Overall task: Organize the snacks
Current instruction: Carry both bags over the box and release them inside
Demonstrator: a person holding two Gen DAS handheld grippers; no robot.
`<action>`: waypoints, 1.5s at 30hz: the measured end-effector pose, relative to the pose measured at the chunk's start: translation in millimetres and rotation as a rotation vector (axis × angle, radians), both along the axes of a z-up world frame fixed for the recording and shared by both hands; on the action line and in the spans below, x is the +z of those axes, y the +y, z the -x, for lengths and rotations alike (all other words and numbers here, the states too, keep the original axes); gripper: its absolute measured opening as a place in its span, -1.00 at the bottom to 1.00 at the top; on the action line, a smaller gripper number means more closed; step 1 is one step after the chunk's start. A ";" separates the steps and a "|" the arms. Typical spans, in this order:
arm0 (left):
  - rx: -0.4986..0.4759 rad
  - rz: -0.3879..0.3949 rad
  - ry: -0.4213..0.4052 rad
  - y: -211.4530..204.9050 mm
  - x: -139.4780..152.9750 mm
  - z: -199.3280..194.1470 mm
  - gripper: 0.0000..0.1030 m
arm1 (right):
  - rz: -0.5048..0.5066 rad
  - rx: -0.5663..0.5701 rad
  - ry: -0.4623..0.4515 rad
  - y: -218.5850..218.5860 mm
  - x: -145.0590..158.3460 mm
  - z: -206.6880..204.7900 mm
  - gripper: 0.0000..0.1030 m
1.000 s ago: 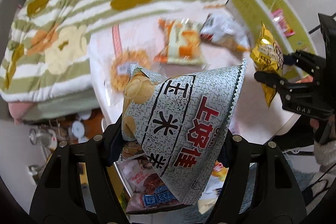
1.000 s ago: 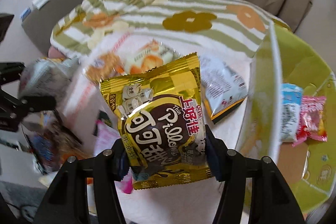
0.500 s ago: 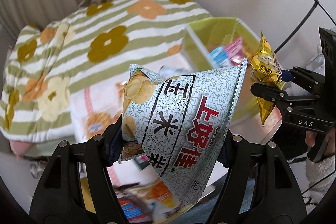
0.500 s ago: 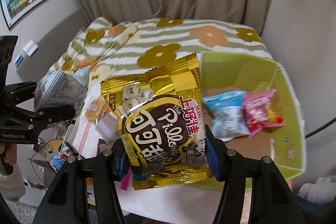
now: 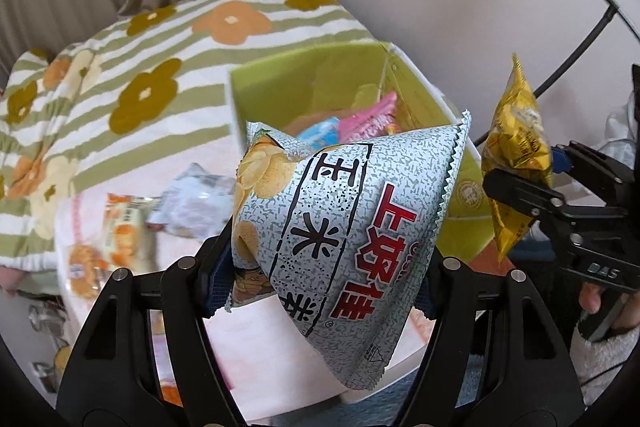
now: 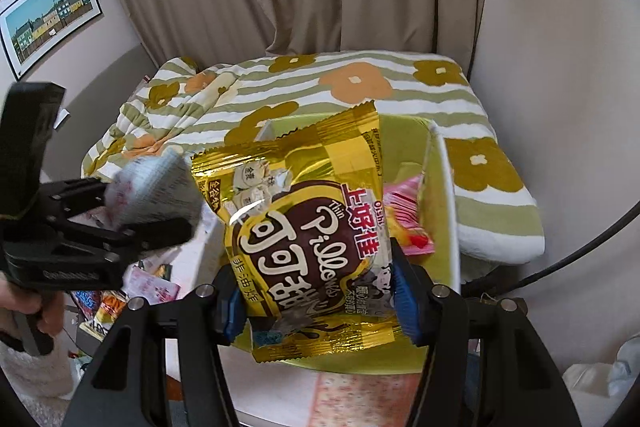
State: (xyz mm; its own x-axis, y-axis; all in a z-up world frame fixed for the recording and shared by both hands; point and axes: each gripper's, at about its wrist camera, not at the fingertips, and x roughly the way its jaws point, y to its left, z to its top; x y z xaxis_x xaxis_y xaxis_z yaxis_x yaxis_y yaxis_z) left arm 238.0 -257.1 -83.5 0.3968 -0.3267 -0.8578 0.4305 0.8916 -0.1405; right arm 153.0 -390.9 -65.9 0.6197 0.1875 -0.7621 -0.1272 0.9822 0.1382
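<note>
Both wrist cameras look steeply down at the green box (image 5: 416,95).

Grey-speckled bag (image 5: 348,227) with red lettering, gold-and-brown packet (image 6: 308,227), lime-green box (image 5: 320,83), green-striped flowered blanket (image 5: 160,67)

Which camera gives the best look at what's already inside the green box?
The left wrist view: the green box lies open beyond the held grey-green bag, with a blue packet and a pink packet visible inside. In the right wrist view the gold bag covers most of it; only the pink packet shows.
</note>
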 end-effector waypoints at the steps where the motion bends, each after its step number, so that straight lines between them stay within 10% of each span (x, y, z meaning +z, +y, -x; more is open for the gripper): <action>1: 0.003 -0.005 0.005 -7.9 -5.8 0.0 0.30 | -0.007 0.000 0.005 -6.6 -1.4 -0.4 0.07; 12: -0.032 -0.167 0.021 -58.6 -48.5 -10.2 0.39 | -0.073 -0.016 0.075 -36.5 -31.9 -19.2 0.07; 15: -0.049 -0.223 0.020 -66.3 -52.3 -12.7 0.82 | -0.084 -0.035 0.089 -39.6 -33.7 -22.4 0.07; 36: -0.033 -0.107 0.029 -32.7 -39.7 -10.4 0.91 | -0.093 -0.083 0.198 -32.4 -65.7 -41.3 0.10; 40: -0.021 -0.093 0.036 -27.0 -39.9 -12.1 0.91 | -0.114 -0.111 0.205 -33.8 -69.7 -42.8 0.86; 45: -0.011 -0.085 0.038 -21.0 -40.8 -10.5 0.91 | -0.118 -0.124 0.187 -36.1 -68.2 -36.4 0.92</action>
State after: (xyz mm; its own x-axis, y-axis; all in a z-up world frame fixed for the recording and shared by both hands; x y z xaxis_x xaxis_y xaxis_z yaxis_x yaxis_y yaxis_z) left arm 248.5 -278.1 -124.3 0.3601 -0.2561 -0.8971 0.4360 0.8963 -0.0809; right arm 189.4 -427.0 -134.1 0.4940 0.2137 -0.8428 0.0317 0.9643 0.2631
